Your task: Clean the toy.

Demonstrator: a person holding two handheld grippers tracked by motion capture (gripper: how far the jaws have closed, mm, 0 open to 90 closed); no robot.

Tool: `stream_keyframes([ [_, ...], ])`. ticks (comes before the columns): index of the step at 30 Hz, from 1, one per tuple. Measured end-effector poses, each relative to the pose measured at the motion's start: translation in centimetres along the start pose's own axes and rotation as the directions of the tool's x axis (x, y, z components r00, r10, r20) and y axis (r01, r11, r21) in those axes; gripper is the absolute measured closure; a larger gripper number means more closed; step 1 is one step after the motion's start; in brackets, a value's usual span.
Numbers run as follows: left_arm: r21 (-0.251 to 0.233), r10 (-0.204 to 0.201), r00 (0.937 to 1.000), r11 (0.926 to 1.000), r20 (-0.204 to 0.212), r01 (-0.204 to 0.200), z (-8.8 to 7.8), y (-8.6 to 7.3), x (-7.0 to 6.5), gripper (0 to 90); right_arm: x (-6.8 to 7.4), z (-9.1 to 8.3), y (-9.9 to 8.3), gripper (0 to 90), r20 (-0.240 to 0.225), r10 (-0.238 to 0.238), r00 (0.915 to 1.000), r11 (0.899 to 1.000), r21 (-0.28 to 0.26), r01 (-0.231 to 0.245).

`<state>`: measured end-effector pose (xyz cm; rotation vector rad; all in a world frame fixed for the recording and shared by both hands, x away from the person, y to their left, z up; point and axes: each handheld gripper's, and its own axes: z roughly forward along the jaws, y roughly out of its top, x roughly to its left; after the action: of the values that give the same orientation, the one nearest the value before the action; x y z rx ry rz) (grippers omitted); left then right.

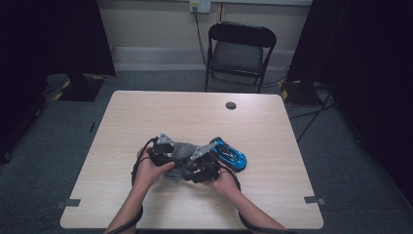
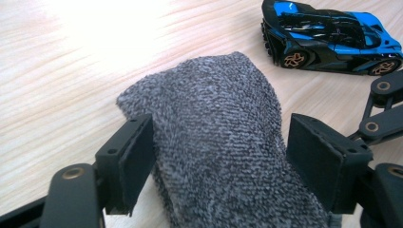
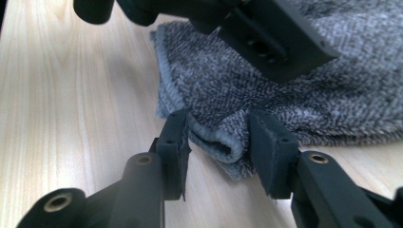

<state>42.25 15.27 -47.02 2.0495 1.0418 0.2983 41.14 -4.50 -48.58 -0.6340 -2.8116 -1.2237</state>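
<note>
A grey terry cloth [image 1: 181, 150] lies on the wooden table [image 1: 195, 114], bunched between both hands. In the left gripper view the cloth [image 2: 214, 104] arches up as a hump between my left gripper's [image 2: 216, 161] pads, which press on its two sides. My right gripper [image 3: 218, 142] stands low at the cloth's [image 3: 285, 95] near edge. A rolled fold of the hem sits between its pads, round and unsqueezed. One jaw of the left gripper [image 3: 275, 42] hangs over the cloth there. A blue and black toy car [image 1: 231, 157] [image 2: 328, 38] rests just right of the cloth.
A black folding chair [image 1: 238, 48] stands beyond the far table edge. A dark round cable hole [image 1: 231, 105] marks the table's far middle. Bare wood [image 1: 146, 112] lies to the left and behind the hands. Cables trail on the floor at right.
</note>
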Motion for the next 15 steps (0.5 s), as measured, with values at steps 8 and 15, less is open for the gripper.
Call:
stream_keyframes([
  [8, -0.024, 0.047, 0.9989, 0.9986, 0.004, -0.047, -1.8, 0.0, -0.9, 28.7, -0.5, -2.2, -1.0, 47.6, 0.037, 0.007, 0.9993, 1.0, -0.007, -0.006],
  [15, 0.015, 0.068, 0.9976, 0.9976, -0.014, -0.067, -1.9, -0.5, -2.1, 33.4, -1.6, -4.8, -3.1, 37.8, 0.102, 0.037, 0.9941, 0.999, -0.009, -0.036],
])
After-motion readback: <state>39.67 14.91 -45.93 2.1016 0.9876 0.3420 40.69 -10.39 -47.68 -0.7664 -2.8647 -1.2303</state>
